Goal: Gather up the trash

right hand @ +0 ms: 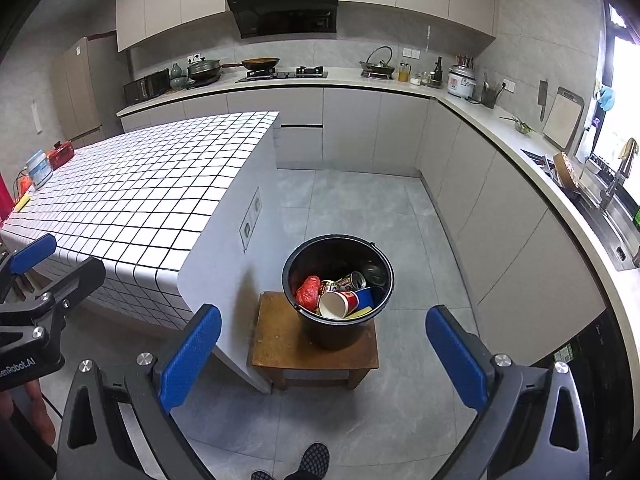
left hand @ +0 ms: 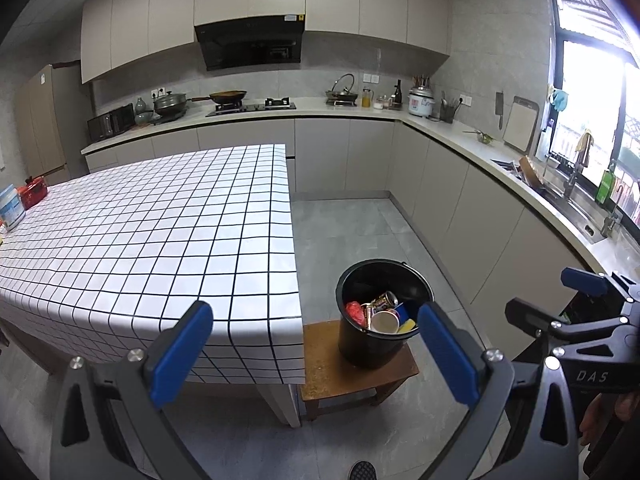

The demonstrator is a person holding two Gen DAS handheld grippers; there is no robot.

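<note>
The table (left hand: 152, 224) with the white checked cloth is the largest thing, and most of its top is bare. Only at its far left end a few things stand: one white tub (right hand: 38, 168), one red box (right hand: 61, 154) and a small yellow piece (right hand: 22, 202). Whether these are trash, I cannot tell.

Beside the table's near corner stands one brown wooden stool (right hand: 276, 344), and on it one black bucket (right hand: 340, 332). The trash is inside this bucket: one red crumpled bag (right hand: 308, 292), two tin cans (right hand: 352, 280), one red paper cup (right hand: 338, 304) lying on its side, one blue cup (right hand: 365, 298) and something yellow (right hand: 362, 312) under them.

The left gripper (left hand: 316, 354) is released, its blue pads wide apart and nothing between them. The right gripper (right hand: 324, 354) is also released and empty. Both hang in the air, well apart from the bucket and the table.

I judge the task is nearly finished or finished. One risk is that the bucket stands near the stool's back edge, so a push from a gripper may tip it and spill the trash on the floor. Another is that the things at the table's far end are forgotten, if they are trash.
</note>
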